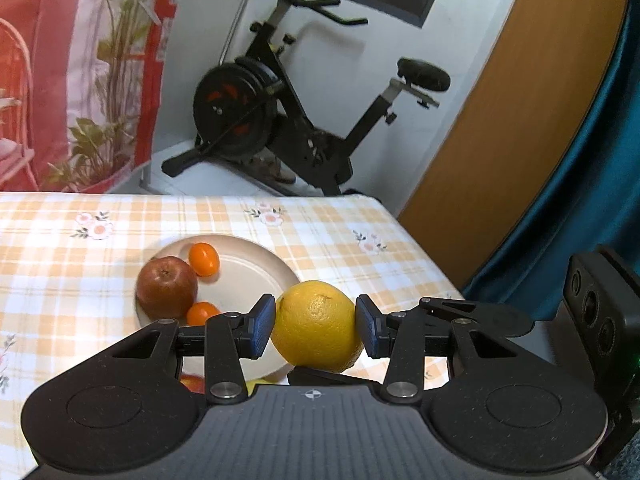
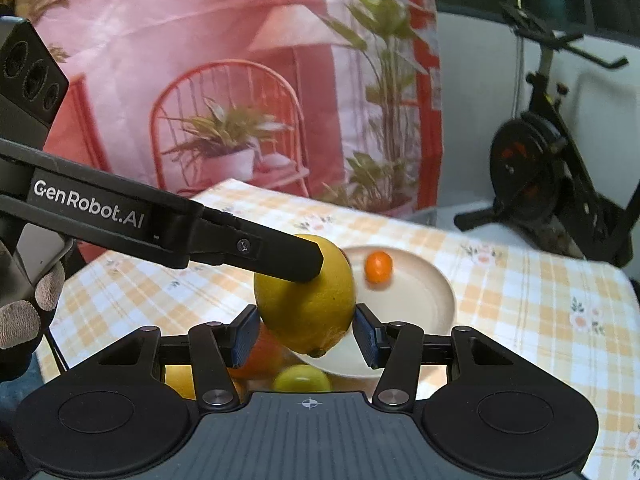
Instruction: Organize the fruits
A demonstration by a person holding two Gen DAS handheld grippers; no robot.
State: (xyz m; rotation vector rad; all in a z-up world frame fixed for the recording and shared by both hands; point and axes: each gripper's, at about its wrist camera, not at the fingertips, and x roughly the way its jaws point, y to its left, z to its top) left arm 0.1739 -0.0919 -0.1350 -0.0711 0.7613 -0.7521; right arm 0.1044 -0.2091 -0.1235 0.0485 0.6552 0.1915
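The left gripper (image 1: 316,326) is clenched on one yellow citrus (image 1: 318,326), a blue pad pressing each side at 3 and 9 o'clock. The right gripper (image 2: 306,336) clamps the same fruit across its lower half.

The left view shows one beige plate (image 1: 256,276) at 10 o'clock from the citrus. It carries one red apple (image 1: 166,286) and two small orange fruits (image 1: 204,259), on a checked tablecloth (image 1: 340,220).

Only the right view shows:
- the left gripper's black finger touching the citrus at 11 o'clock
- a gloved hand (image 2: 24,320) at 9 o'clock
- one green fruit (image 2: 302,378) at 6 o'clock
- one larger orange fruit (image 2: 262,354) behind the left pad

In that view the apple is hidden, and a single small orange fruit sits on the plate at 1 o'clock.
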